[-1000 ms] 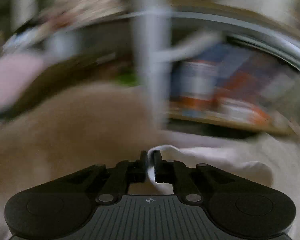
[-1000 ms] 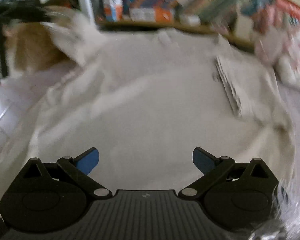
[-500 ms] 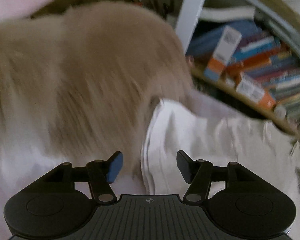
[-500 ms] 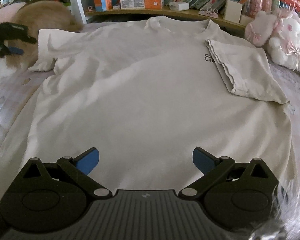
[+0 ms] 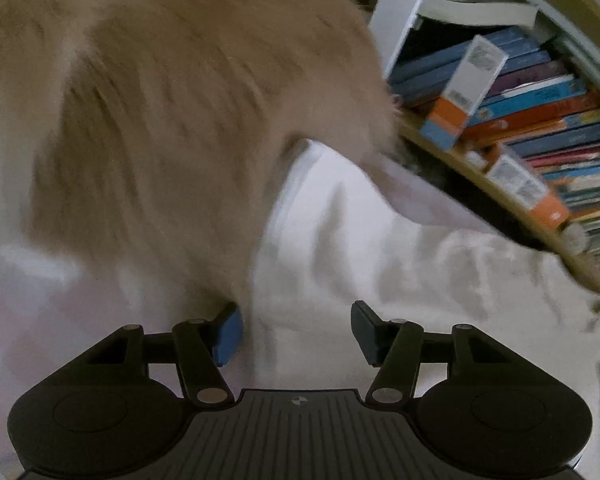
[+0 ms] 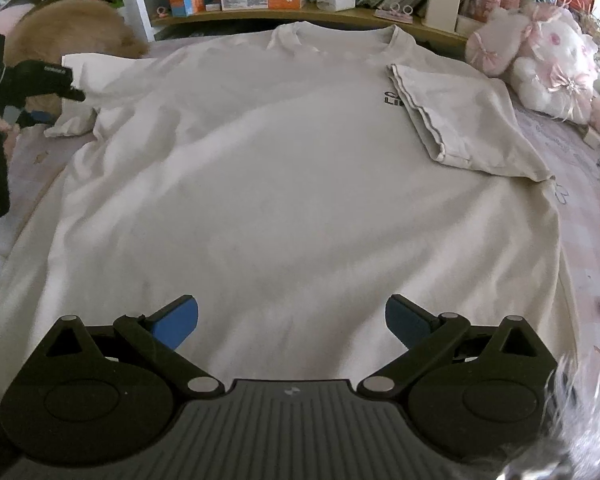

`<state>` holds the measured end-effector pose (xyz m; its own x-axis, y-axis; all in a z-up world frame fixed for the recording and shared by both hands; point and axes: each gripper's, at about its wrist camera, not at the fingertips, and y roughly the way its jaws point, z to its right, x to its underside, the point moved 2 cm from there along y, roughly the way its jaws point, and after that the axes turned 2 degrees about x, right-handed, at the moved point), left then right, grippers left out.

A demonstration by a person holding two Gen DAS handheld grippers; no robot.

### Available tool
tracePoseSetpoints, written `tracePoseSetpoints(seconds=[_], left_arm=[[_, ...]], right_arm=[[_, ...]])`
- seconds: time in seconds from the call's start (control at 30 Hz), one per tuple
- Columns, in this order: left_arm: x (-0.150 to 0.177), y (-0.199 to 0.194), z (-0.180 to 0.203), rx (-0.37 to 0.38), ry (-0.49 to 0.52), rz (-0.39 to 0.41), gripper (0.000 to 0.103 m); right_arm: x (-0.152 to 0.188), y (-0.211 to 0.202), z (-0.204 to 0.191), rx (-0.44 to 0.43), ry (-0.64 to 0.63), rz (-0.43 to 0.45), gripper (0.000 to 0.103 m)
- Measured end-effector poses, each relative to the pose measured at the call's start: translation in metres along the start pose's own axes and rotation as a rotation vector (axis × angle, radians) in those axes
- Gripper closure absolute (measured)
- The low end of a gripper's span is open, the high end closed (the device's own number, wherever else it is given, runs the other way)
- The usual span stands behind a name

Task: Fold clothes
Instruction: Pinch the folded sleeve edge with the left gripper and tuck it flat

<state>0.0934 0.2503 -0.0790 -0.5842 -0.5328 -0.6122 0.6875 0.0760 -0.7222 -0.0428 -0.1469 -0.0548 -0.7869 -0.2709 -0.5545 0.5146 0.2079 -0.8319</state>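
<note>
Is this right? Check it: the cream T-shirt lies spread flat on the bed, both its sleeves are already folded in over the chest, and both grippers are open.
Not quite. On the T-shirt, only the sleeve on the right of the right wrist view is folded in over the chest. The other sleeve still lies spread outward by the left gripper. The rest holds: the shirt lies flat, and the left gripper and right gripper are open.

The T-shirt [image 6: 284,168] lies flat before the bookshelf [image 6: 300,10], plush toys [image 6: 540,64] right, apparently a furry animal [image 6: 76,28] left.
</note>
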Motion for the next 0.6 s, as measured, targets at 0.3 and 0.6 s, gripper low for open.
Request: tracePoseSetpoints(seconds=[0.3,0.6], left_arm=[[-0.010,0.004,-0.002,-0.017,-0.074,-0.009,0.090],[-0.018,-0.053,0.121,0.087,0.204,0.150,0.092]], right_arm=[[0.003,-0.001,0.003,-0.011,-0.008,-0.002,0.002],[0.010,-0.004,0.028,-0.021,0.053,0.022,0.002]])
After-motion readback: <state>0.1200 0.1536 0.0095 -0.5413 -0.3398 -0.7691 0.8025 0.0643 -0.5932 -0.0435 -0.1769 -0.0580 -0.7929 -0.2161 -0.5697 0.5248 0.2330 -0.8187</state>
